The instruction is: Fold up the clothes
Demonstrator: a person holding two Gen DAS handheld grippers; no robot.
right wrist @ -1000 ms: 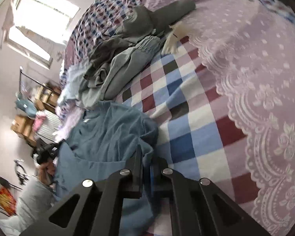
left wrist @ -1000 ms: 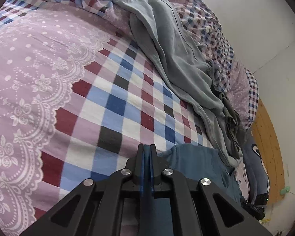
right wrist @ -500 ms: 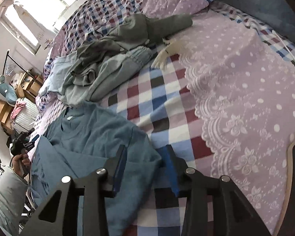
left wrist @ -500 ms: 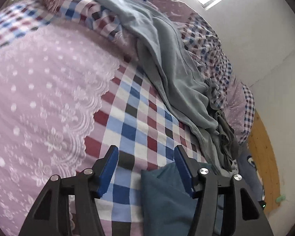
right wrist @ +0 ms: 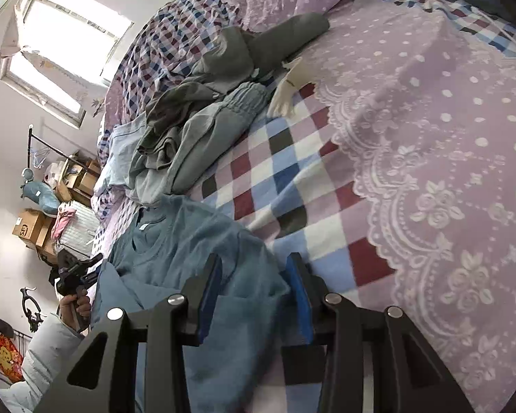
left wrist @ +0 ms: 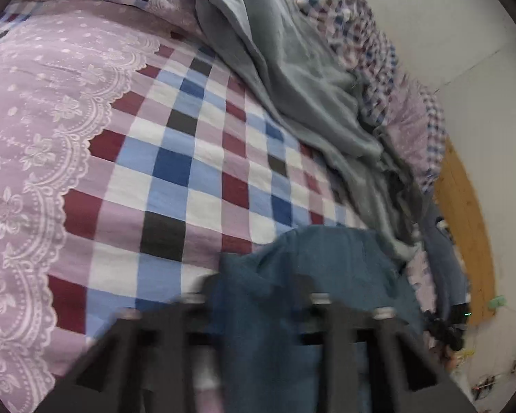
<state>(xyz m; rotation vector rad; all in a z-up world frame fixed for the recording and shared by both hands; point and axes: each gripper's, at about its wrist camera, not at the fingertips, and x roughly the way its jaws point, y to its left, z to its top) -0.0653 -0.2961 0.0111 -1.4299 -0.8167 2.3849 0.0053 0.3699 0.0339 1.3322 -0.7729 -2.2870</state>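
Lying half-folded on the checked bed cover (right wrist: 282, 186), the blue T-shirt (right wrist: 189, 247) looks light, limp and creasing easily, so a pinch at a hem corner or folded edge should carry it best. Right gripper (right wrist: 254, 285) hovers low over the shirt's edge, jaws spread wide and empty. Left gripper (left wrist: 258, 296) is blurred but appears wide too, straddling blue cloth near the grey clothes pile (left wrist: 292, 79).
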